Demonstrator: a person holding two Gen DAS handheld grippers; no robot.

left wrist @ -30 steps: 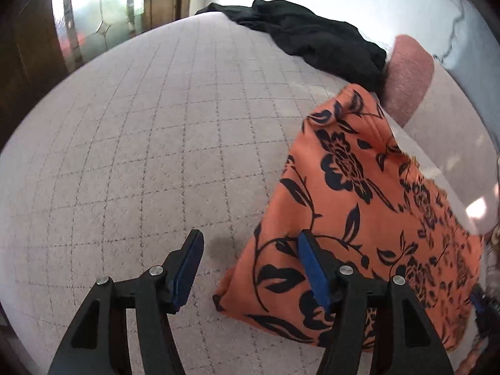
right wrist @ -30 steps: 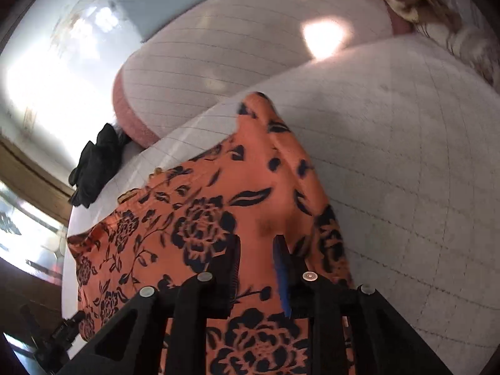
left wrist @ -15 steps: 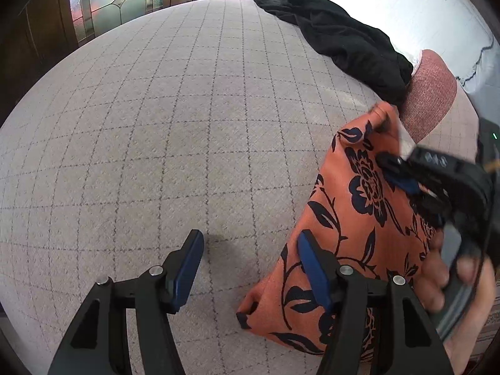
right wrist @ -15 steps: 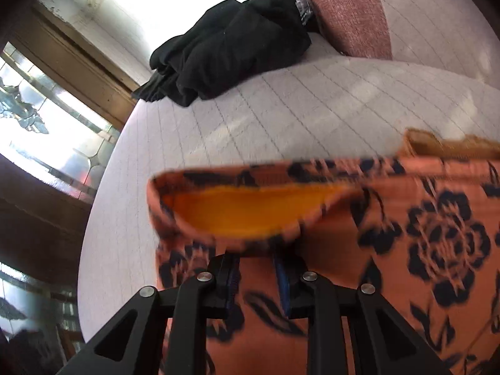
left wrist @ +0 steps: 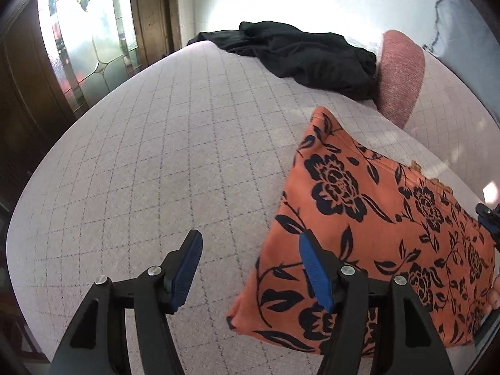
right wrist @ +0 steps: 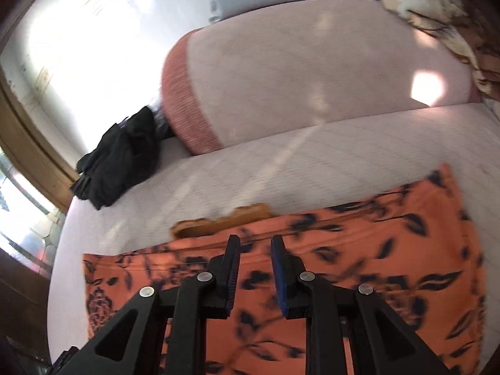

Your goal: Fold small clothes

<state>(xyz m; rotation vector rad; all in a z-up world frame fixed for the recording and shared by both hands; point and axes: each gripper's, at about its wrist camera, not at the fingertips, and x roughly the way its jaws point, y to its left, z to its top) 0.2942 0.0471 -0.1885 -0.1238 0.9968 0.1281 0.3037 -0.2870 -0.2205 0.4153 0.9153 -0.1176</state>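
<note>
Orange floral garment point(left wrist: 368, 218) lies folded flat on the quilted cushion point(left wrist: 156, 172), right of my left tongs

My left gripper point(left wrist: 247, 265) is opening, empty, its right finger at the cloth's lower-left edge; my right gripper point(right wrist: 254, 268) hovers narrowly parted, grasping nothing I can see. In the left view the long axis runs upper left to lower right; the corner points toward the black clothes point(left wrist: 306, 53)

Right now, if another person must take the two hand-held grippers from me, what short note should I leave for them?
Left hand-held gripper: jaws opening, nothing between them, over the cushion surface just beside the orange floral garment.
Right hand-held gripper: jaws narrowly apart, no cloth between them, above the garment.
The garment lies folded and flat on the cushion. A black garment sits crumpled at the far end by the pink bolster.
Done: at least one fold on the orange piece.
Left: probably another fold, then the black one.
</note>
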